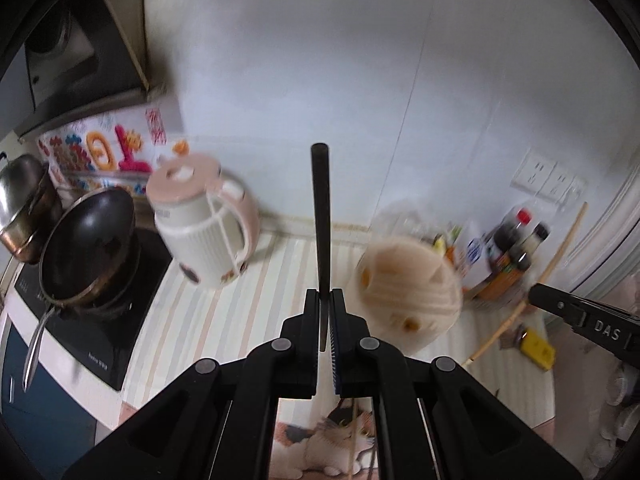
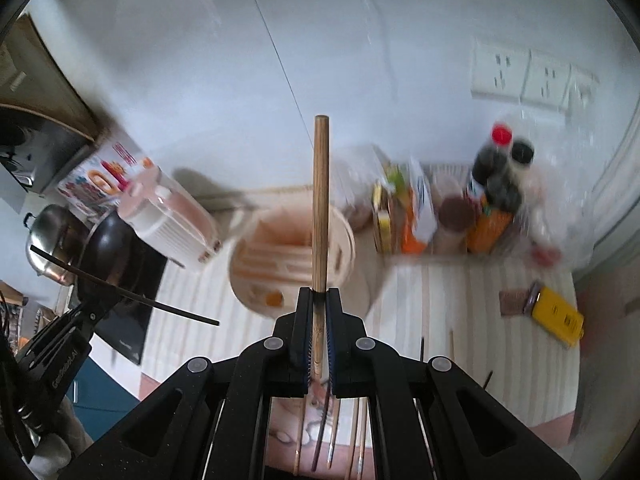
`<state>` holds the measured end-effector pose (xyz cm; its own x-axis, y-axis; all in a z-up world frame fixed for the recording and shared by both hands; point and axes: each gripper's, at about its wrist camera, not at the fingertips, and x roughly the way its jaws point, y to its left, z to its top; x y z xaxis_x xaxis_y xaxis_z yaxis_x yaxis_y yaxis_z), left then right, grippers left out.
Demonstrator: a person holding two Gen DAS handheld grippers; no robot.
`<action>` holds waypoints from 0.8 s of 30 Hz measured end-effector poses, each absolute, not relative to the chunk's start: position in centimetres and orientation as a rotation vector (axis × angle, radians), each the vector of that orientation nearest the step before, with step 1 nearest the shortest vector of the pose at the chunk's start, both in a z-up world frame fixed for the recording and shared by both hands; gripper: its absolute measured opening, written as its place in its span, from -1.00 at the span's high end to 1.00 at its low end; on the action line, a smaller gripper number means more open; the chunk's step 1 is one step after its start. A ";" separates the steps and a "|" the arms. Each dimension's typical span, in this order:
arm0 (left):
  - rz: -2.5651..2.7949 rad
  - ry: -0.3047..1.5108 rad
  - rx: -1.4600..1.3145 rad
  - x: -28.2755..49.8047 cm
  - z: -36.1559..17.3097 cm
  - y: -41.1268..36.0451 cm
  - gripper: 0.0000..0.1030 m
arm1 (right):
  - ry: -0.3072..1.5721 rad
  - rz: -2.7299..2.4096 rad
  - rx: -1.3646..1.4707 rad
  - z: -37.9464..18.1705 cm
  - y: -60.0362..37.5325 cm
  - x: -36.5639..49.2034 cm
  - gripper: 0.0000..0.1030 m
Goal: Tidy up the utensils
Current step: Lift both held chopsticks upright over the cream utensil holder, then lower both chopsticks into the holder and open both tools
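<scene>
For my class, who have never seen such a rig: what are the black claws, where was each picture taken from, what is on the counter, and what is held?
There is no robot. A person holds a two-finger gripper in each hand, with a camera on each looking along its fingers. One picture is from the left gripper, shut on a black chopstick. The other is from the right gripper, shut on a wooden chopstick. On the striped counter stand a round utensil holder, a kettle and bottles. More chopsticks lie below.

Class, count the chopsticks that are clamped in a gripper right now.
2. A black chopstick in the left gripper; a brown wooden chopstick in the right gripper. Others lie loose on the counter, partly hidden.
</scene>
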<state>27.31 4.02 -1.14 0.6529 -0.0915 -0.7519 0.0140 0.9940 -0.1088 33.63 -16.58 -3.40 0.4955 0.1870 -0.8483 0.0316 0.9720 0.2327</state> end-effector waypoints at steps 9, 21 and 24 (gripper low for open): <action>-0.138 0.782 -0.114 31.3 4.2 2.3 0.96 | 0.914 0.056 0.264 2.1 -17.6 38.6 0.88; -0.240 0.944 -0.083 38.6 -0.2 -1.5 0.96 | 0.944 -0.003 0.289 -2.2 -17.7 45.0 0.88; -0.246 0.978 -0.072 39.0 -1.4 -2.0 0.95 | 0.981 0.009 0.299 -4.0 -17.7 45.8 0.88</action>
